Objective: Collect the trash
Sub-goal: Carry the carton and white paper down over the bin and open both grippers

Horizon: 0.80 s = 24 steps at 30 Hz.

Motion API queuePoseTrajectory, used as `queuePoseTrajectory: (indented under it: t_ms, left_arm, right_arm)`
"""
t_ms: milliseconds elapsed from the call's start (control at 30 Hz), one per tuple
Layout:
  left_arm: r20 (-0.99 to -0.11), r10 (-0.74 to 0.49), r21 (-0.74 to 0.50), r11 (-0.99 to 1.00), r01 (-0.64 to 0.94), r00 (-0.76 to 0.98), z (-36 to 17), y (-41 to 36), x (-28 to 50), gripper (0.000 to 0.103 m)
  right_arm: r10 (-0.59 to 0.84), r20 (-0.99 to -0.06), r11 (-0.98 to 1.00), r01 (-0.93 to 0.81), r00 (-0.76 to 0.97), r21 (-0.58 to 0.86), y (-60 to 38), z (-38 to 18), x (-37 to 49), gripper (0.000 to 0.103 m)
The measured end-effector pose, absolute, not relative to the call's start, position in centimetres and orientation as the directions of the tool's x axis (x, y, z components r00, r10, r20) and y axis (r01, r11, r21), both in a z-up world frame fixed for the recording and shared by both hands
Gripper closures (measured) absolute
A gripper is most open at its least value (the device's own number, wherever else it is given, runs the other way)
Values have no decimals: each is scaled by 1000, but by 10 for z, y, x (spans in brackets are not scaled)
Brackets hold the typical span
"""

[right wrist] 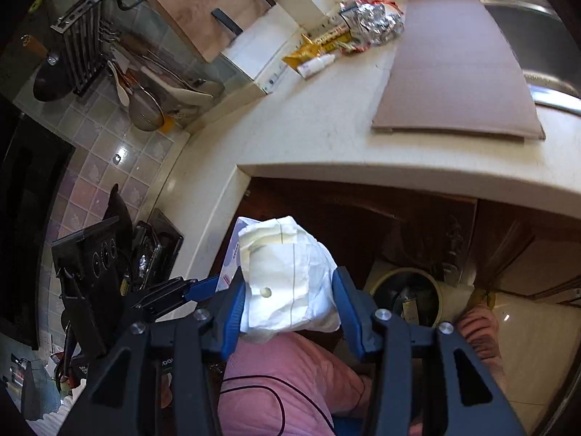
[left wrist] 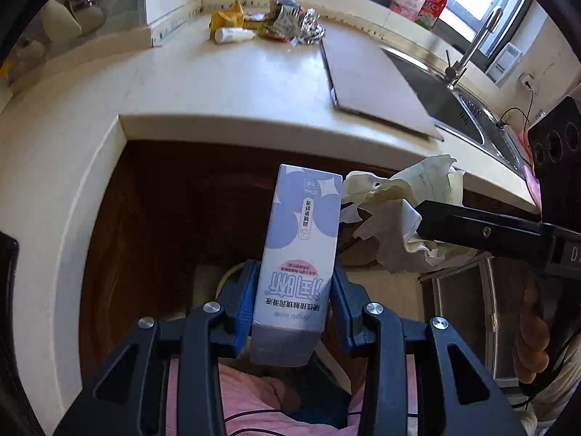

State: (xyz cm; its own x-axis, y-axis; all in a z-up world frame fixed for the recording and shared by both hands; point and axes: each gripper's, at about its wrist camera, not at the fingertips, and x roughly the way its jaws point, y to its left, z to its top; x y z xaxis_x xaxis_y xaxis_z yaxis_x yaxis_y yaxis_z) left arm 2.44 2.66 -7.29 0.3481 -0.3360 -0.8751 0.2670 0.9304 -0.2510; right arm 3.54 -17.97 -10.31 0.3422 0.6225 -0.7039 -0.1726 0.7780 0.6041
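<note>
Clamped between the blue pads of the left gripper (left wrist: 292, 299) is a tall lilac-and-white carton (left wrist: 299, 254), held upright in front of the dark cabinet front below the counter edge. Just beside it, the right gripper (right wrist: 288, 307) squeezes a crumpled white paper wad (right wrist: 290, 279), its pads pressing both sides. Both are held out in the air below the cream countertop (left wrist: 225, 83). A flat brown board (left wrist: 370, 83) lies on that counter, next to the steel sink (left wrist: 468, 109). Down on the floor stands a round bin (right wrist: 408, 296) with items inside. At the back corner of the counter sits more trash: crumpled foil (left wrist: 308, 23), a yellow wrapper (left wrist: 227, 20) and a small white bottle (left wrist: 232, 34).
</note>
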Motion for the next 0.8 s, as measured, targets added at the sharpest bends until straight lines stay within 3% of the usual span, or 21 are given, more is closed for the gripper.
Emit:
queuePoseTrajectory:
  t_ms: [467, 800]
  left_arm:
    - [-926, -236, -197, 968, 155, 295, -245, 16, 52, 66]
    - [-944, -209, -171, 972, 163, 257, -318, 9, 55, 66]
  right_arm:
    - [512, -816, 855, -62, 270, 515, -170, -254, 51, 56]
    - [455, -862, 886, -18, 226, 463, -162, -340, 60, 54]
